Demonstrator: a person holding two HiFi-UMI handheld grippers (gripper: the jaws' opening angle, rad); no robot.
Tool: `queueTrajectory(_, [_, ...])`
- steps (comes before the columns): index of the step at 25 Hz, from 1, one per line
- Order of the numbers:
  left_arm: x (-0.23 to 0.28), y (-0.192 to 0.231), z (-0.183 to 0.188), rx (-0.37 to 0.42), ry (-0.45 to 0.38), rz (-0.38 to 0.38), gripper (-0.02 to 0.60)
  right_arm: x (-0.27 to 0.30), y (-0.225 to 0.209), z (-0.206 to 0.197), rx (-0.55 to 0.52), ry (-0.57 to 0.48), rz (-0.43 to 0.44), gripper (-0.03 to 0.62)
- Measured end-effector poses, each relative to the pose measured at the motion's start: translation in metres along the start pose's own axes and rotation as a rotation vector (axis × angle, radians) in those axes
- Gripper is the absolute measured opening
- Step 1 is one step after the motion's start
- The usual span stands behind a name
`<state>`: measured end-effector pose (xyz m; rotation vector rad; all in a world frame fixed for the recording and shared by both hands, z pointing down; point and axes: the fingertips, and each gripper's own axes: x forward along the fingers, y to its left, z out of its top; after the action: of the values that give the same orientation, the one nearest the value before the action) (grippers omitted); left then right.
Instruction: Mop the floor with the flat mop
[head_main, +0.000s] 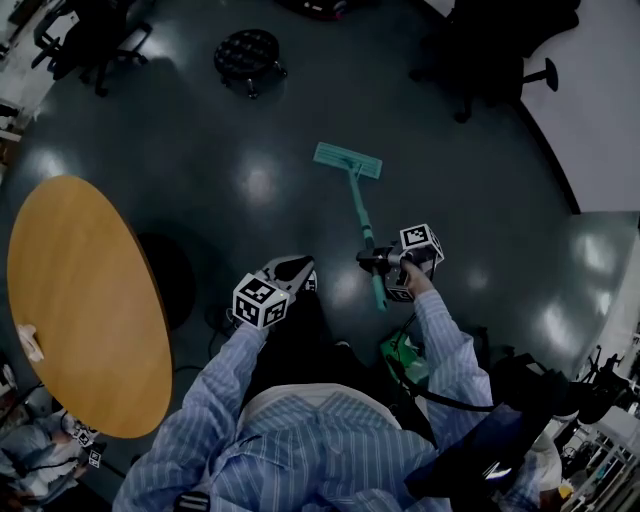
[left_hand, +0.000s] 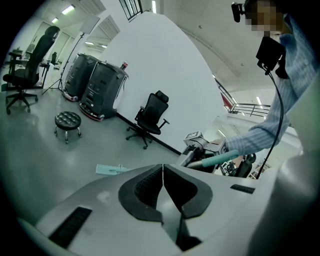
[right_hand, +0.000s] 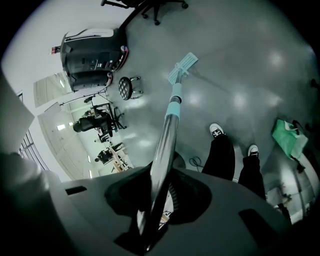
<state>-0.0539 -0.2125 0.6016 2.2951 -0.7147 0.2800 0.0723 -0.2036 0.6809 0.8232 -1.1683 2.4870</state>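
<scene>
Between the jaws of the right gripper (right_hand: 159, 192) runs the metal handle (right_hand: 167, 135) of the flat mop (head_main: 360, 215), clamped from both sides (the pads press on the tube near its upper end). Ahead of this gripper the handle slopes down, its lower part teal, to the mop head (head_main: 347, 160), which lies flat on the dark grey floor (head_main: 250, 190) well out in front. To the right gripper's left, apart from the handle, hangs the left gripper (left_hand: 162, 182). Its jaws are pressed against each other with nothing between them. Beyond the left gripper's tips the mop head shows low on the floor. Farther ahead stand a round black stool (left_hand: 67, 120) and a black office chair (left_hand: 151, 112) by a white wall (left_hand: 165, 65). Off to the left gripper's left sits a round wooden table (head_main: 80, 300). Below the right gripper are the person's black trousers (right_hand: 222, 157) and white-toed shoes (right_hand: 216, 131), with a green bag (right_hand: 289, 137) on the floor to their right.
</scene>
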Motion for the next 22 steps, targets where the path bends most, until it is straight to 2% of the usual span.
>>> queueTrajectory(8, [0.007,0.029,0.009,-0.026,0.007,-0.004,0.009,0.004,0.049,0.093,-0.026,-0.059,-0.020,0.095])
queueTrajectory(14, [0.014,0.042,0.011,-0.046,0.006,0.005,0.009,0.008,0.084,0.145,-0.023,-0.078,-0.003,0.095])
queueTrajectory(22, [0.013,0.060,0.002,-0.086,0.011,0.031,0.009,0.013,0.122,0.221,0.004,-0.156,0.035,0.093])
